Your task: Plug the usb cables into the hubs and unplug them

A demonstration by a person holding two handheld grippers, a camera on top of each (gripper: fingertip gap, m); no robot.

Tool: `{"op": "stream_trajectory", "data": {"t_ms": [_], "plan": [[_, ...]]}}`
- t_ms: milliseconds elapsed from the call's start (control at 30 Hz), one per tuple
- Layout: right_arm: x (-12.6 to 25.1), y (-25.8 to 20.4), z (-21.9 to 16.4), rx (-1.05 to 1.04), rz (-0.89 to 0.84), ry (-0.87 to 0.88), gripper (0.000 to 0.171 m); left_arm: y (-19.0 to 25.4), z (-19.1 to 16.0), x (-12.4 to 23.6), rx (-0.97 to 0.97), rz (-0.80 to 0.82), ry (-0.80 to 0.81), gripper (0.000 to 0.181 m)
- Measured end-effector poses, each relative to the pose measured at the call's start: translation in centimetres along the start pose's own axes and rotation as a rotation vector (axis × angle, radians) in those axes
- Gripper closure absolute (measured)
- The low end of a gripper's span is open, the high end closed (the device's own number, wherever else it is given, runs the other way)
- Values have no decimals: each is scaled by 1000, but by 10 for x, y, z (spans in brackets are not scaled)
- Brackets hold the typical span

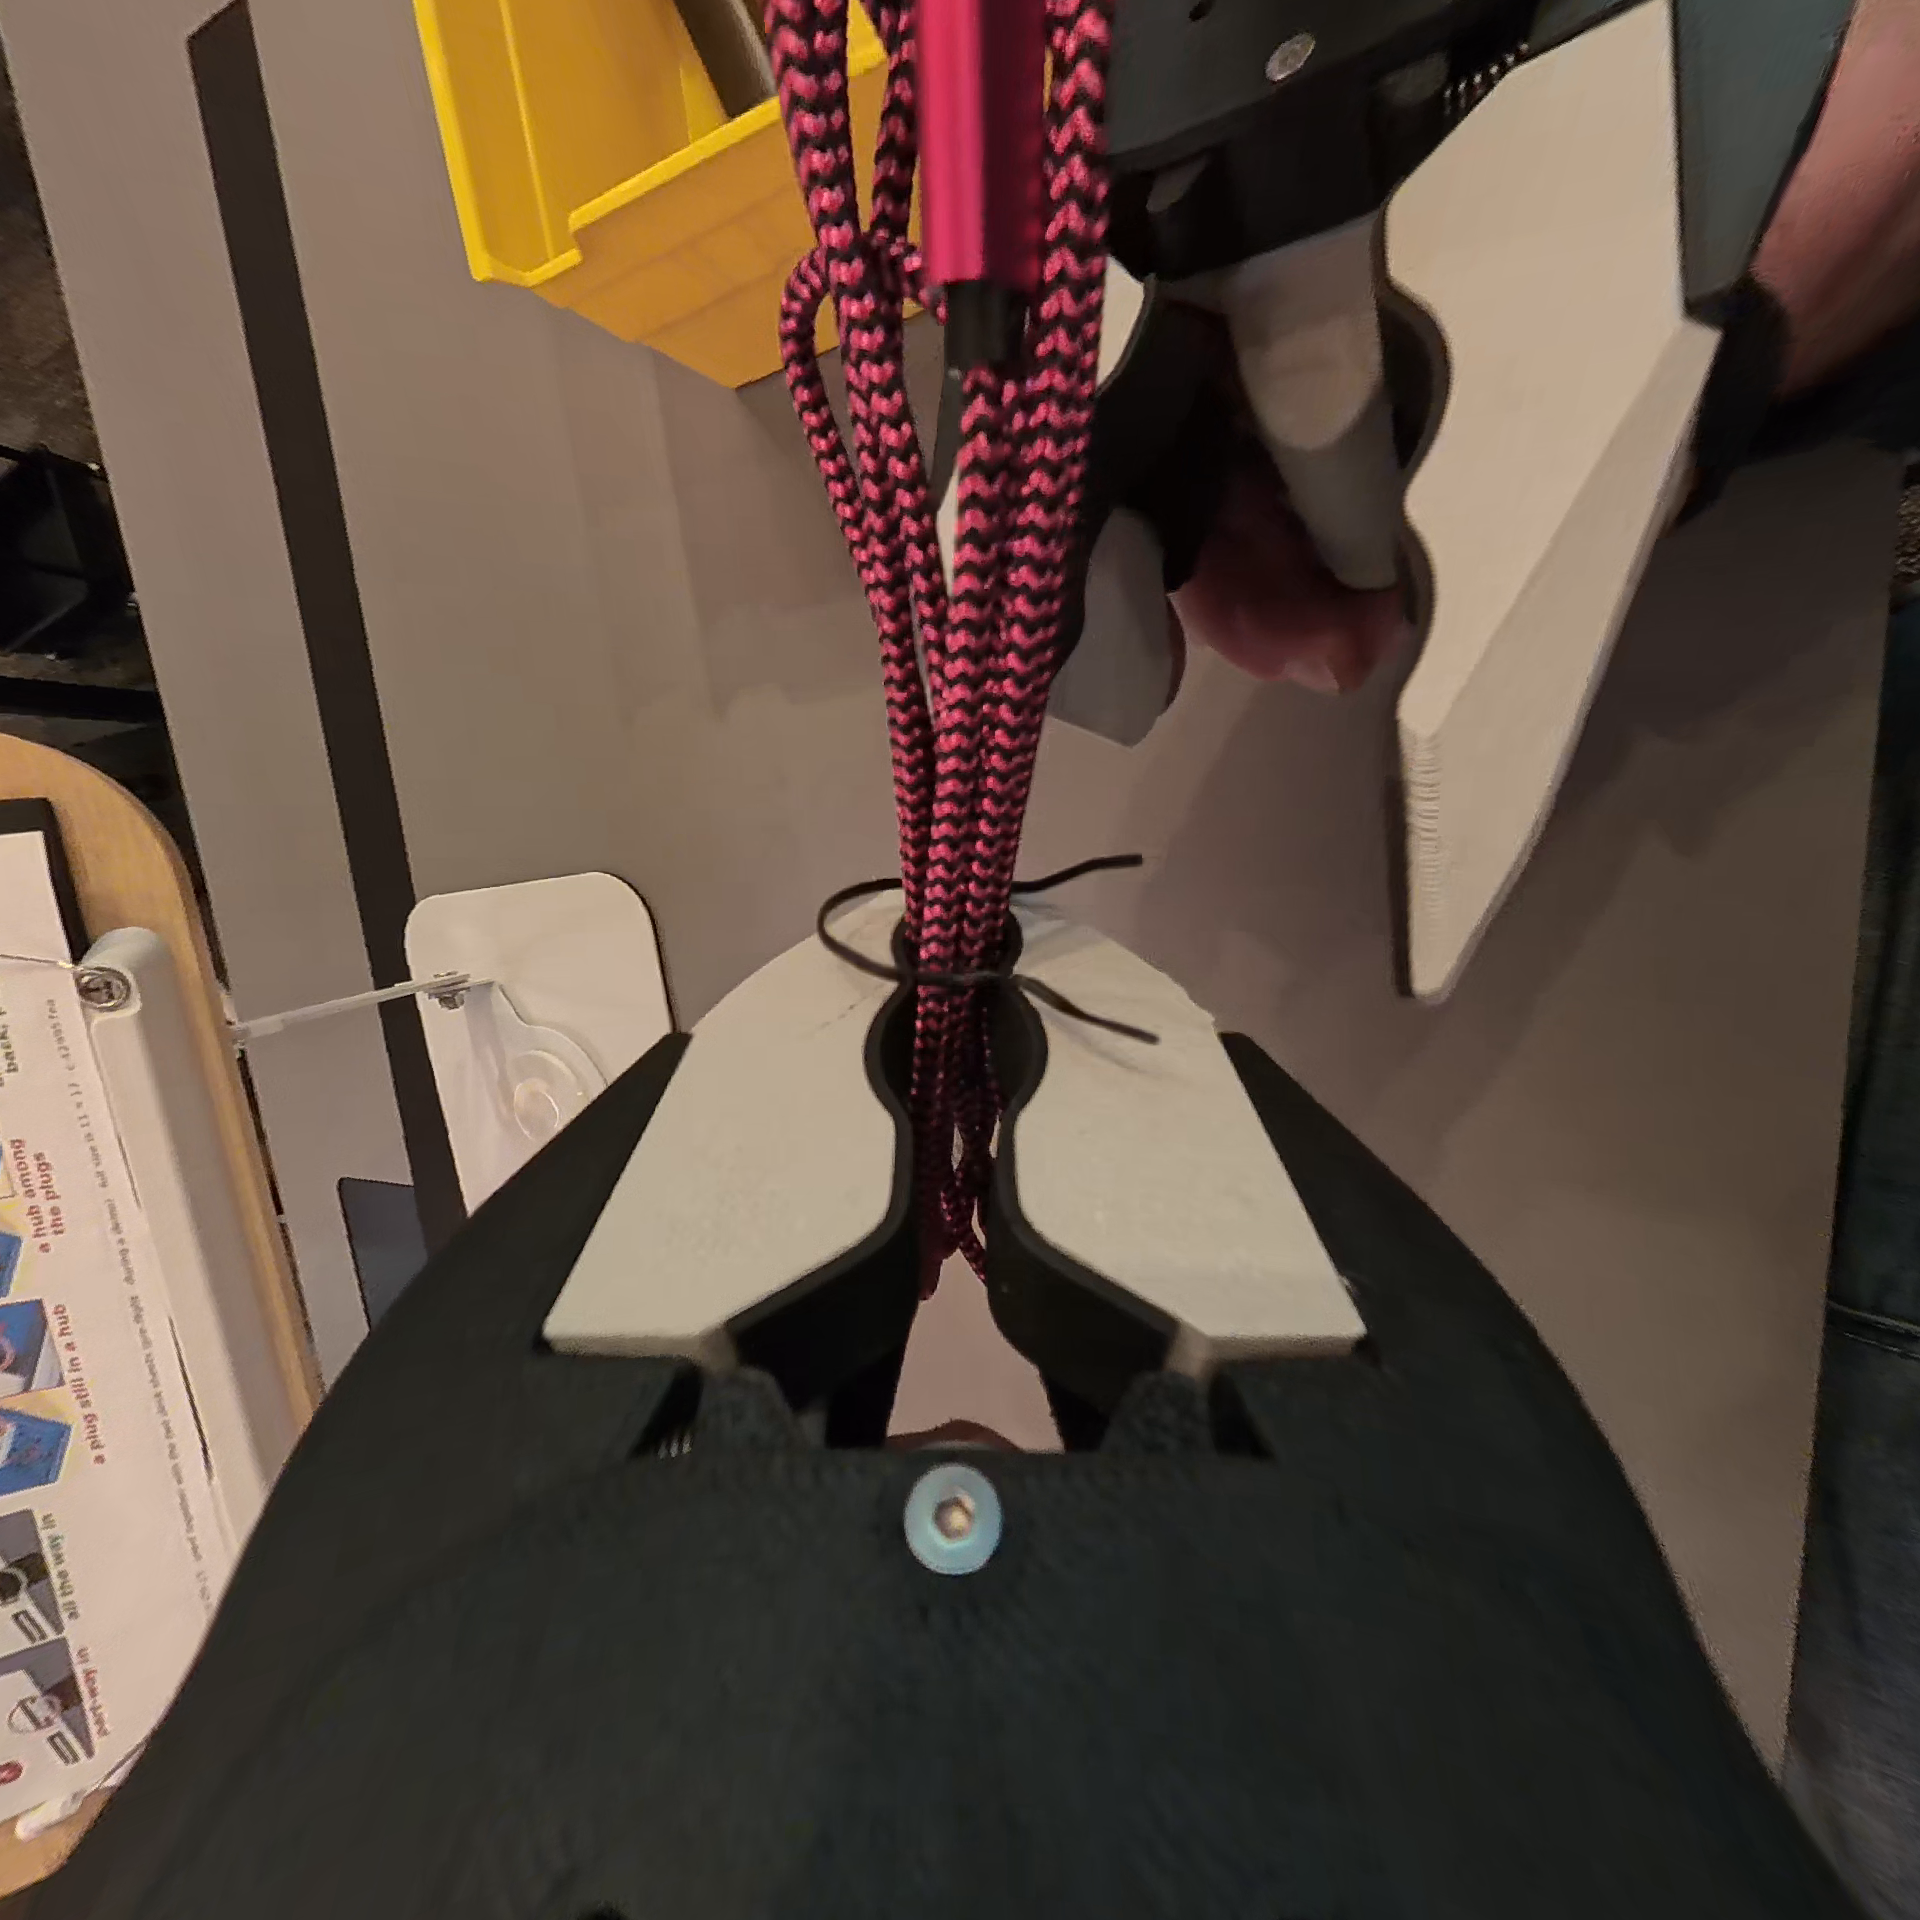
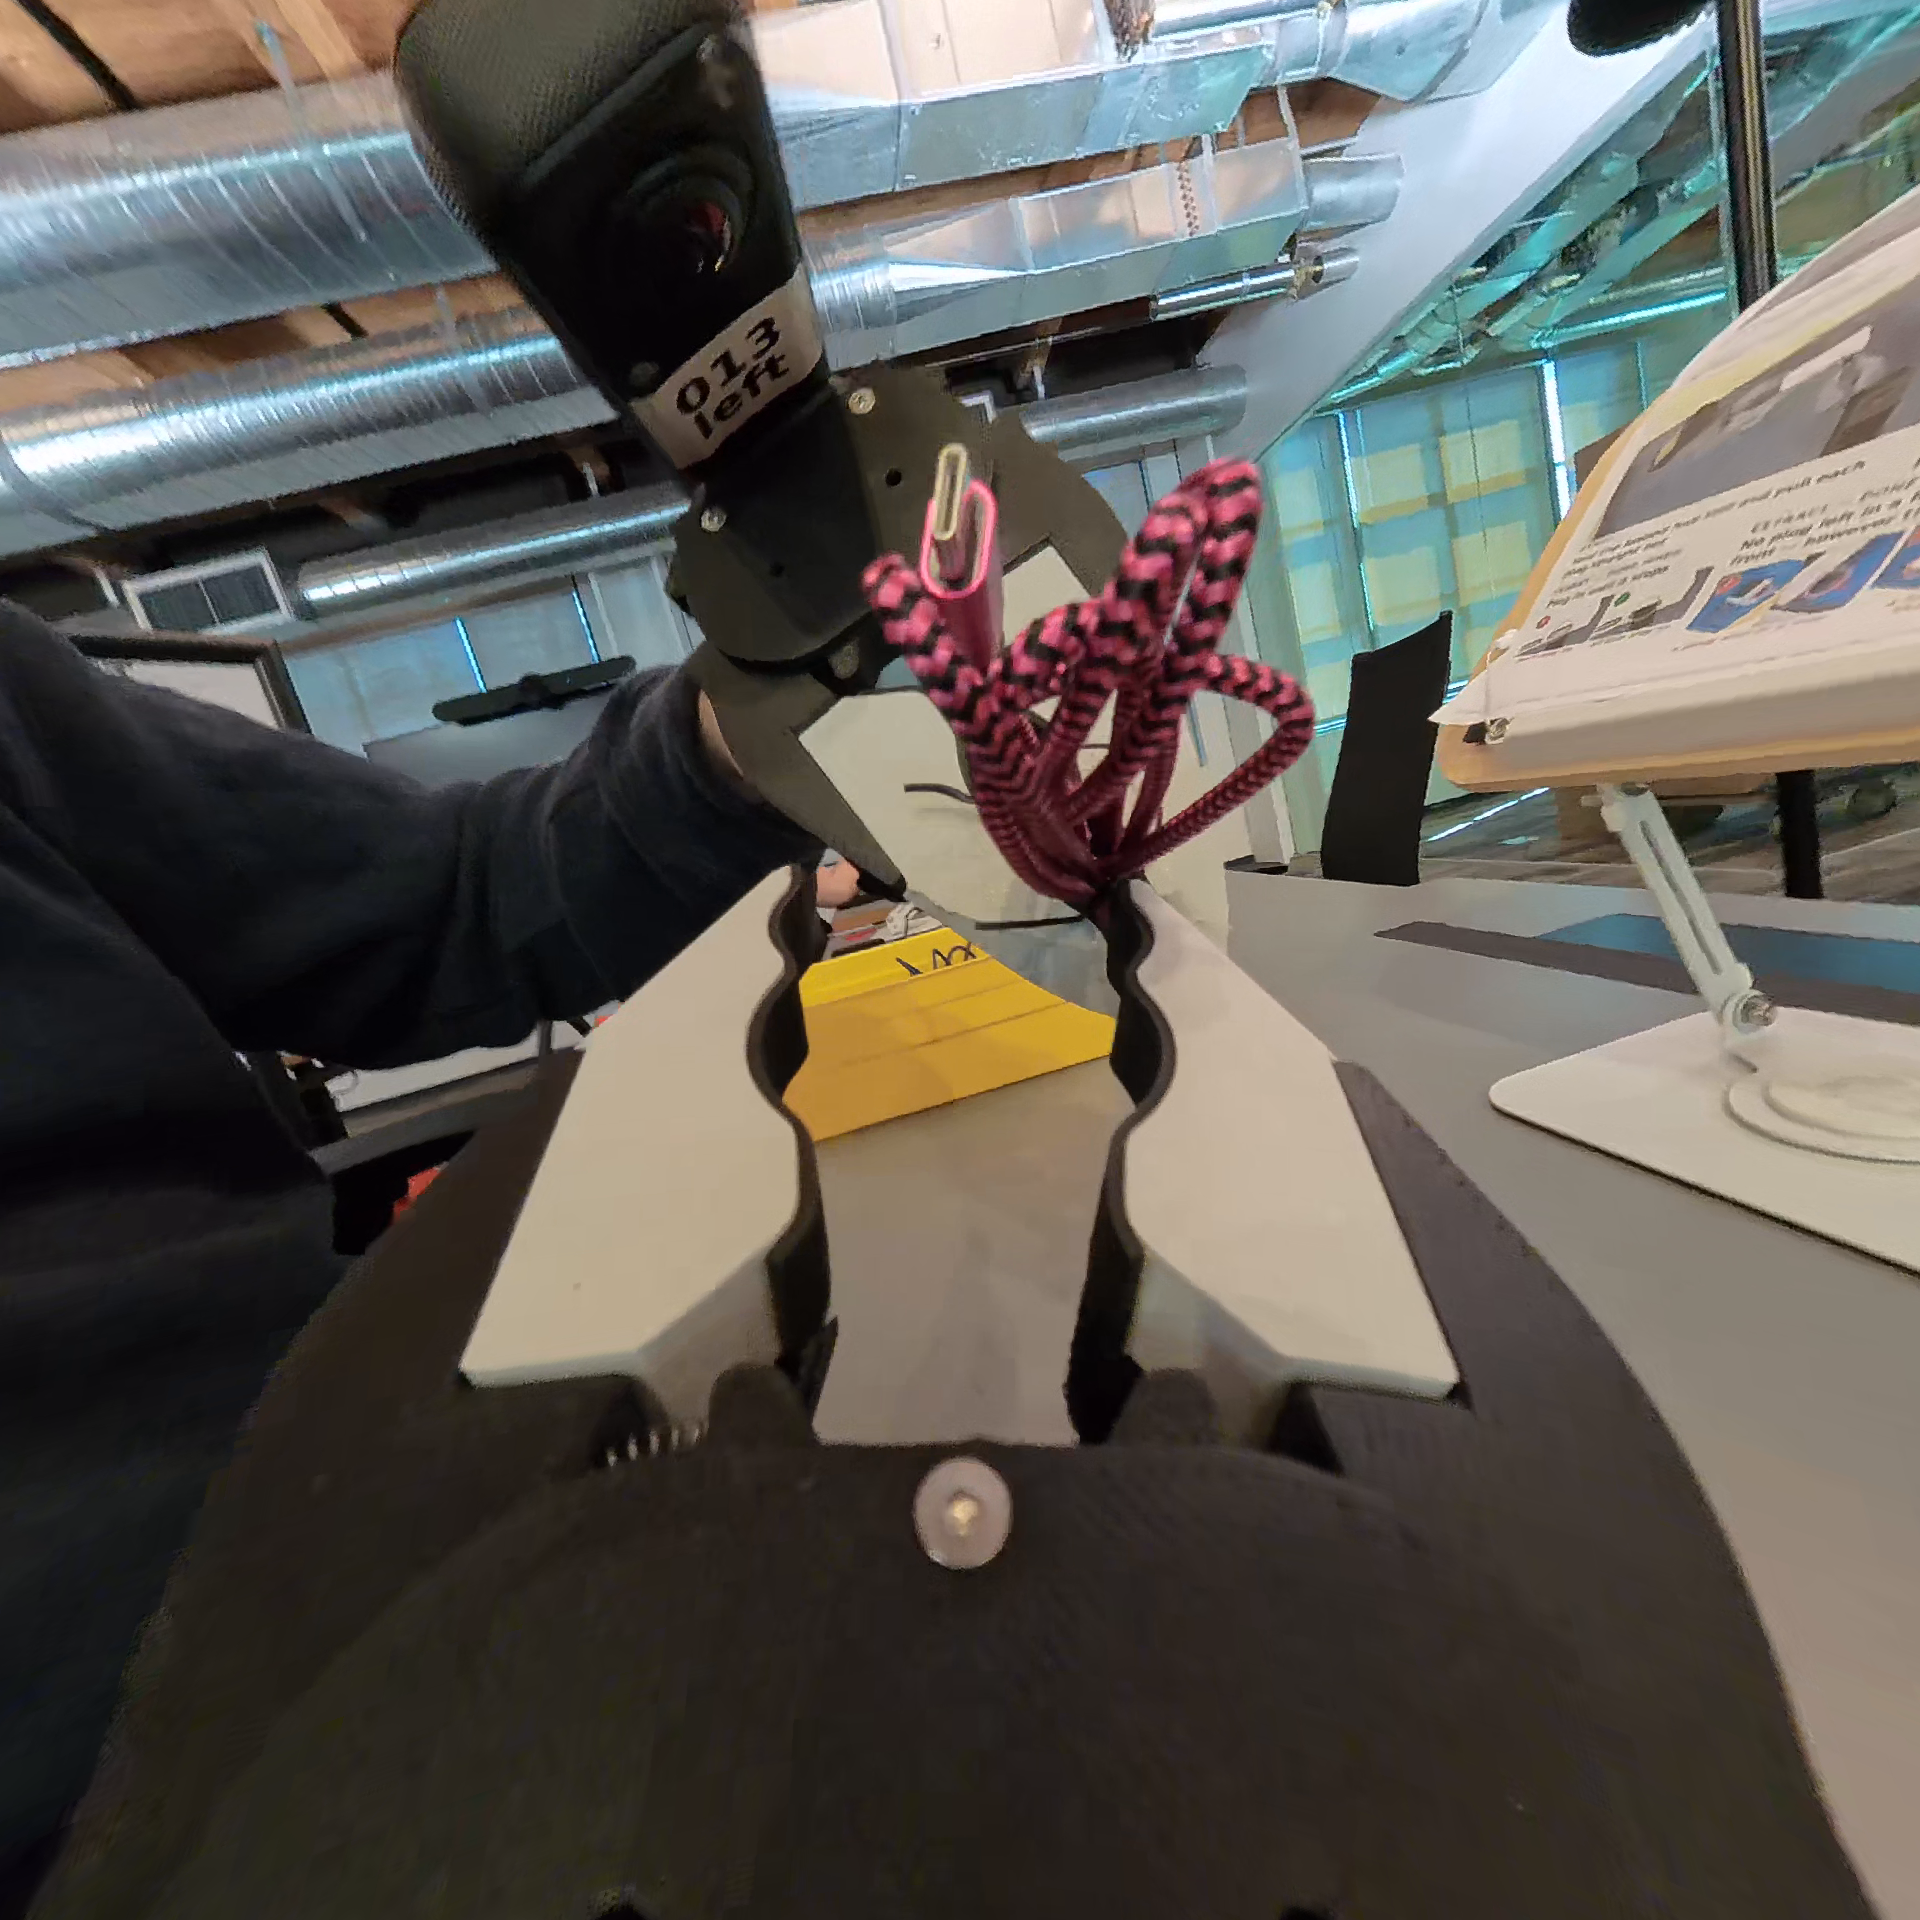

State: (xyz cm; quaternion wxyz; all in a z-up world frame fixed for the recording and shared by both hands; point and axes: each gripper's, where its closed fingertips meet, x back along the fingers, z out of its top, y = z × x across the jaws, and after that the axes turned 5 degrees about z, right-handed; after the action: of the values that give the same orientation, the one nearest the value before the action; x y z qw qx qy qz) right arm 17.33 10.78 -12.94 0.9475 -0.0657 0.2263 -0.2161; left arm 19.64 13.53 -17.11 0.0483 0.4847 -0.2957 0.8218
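**A:** Where does the cable sit?

**B:** The left gripper (image 1: 956,997) has its two pale fingers (image 1: 769,1143) pressed together on a bundle of pink-and-black braided cable (image 1: 951,727), clamped just where a thin black twist tie (image 1: 982,977) binds the strands. In the left wrist view the loops run straight away from the fingertips, with a pink metal plug (image 1: 982,156) lying among them.

**A:** And the other gripper?

**B:** The right gripper (image 2: 951,914) is spread wide with nothing between its fingers (image 2: 665,1122). In its own view its far fingertip lies right by the tied spot of the bundle; whether it touches cannot be told. The plug (image 2: 961,540) points back toward that camera, its metal tip showing.

**A:** How are the hands posed?

**B:** The left gripper is held up high and angled down, a dark sleeve (image 2: 364,831) reaching in from the left. In the left wrist view a hand (image 1: 1288,613) is wrapped round the right gripper's handle, just beside the cable.

**A:** What lies below?

**B:** A yellow bin (image 1: 623,177) on a grey table (image 1: 582,623), and a white stand (image 2: 1714,1122) carrying a printed sheet (image 2: 1745,540).
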Motion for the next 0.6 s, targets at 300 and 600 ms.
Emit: {"op": "stream_trajectory", "data": {"t_ms": [300, 600], "plan": [[-2, 11, 4, -182, -56, 19, 123, -7, -5, -3, -25, 79, -36, 174], [-5, 15, 6, -273, -99, 42, 116, -14, -8, -6, -45, 157, -71, 174]]}}
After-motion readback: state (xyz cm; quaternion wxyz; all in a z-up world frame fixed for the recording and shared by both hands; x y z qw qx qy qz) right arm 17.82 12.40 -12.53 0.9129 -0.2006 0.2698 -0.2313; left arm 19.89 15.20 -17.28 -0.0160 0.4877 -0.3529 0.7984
